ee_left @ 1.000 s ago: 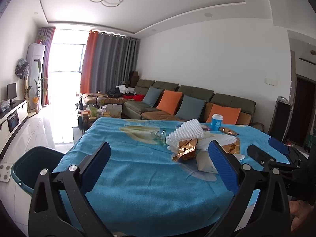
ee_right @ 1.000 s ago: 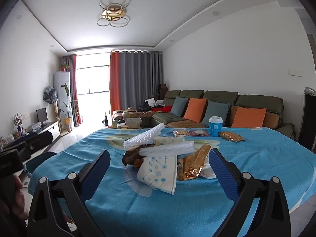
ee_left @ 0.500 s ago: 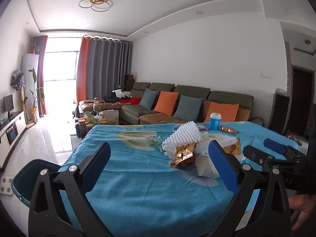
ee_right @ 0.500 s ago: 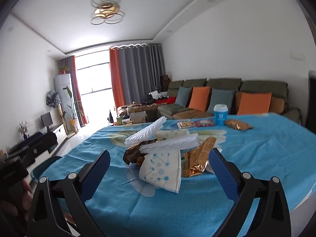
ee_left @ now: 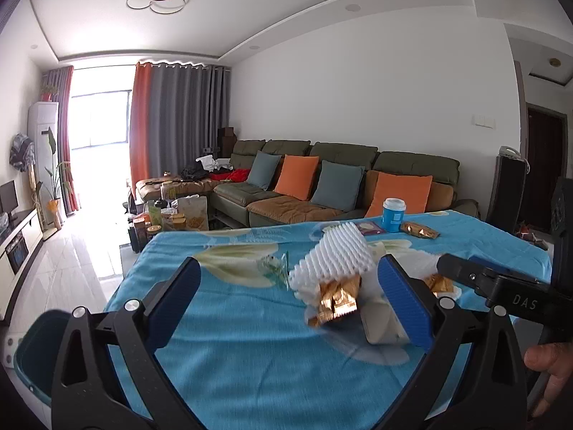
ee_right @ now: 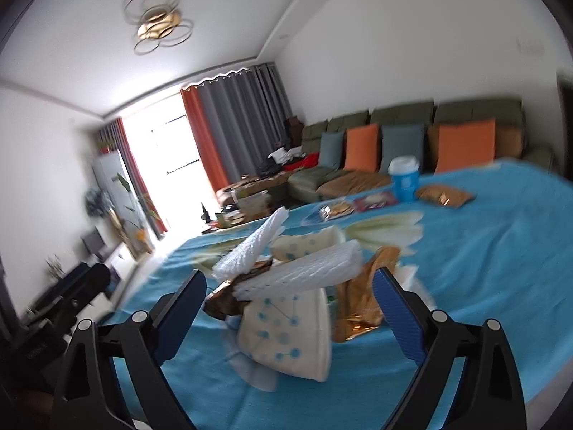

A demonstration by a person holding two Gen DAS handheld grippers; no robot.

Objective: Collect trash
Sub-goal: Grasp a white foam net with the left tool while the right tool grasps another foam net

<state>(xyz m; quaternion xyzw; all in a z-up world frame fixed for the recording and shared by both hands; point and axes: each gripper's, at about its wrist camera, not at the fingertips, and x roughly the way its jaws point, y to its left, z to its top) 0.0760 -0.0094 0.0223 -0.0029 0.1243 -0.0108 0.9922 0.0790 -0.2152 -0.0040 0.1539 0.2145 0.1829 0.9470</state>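
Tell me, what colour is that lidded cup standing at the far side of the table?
The cup is blue with a white lid, clearest in the left wrist view.

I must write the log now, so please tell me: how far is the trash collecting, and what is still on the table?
Nothing looks collected yet. Both the left gripper and the right gripper are open and empty, the right one facing the pile: white foam nets, dotted paper cup, gold wrappers. Farther back lie a blue cup and a gold packet. The teal bin waits beside the table.
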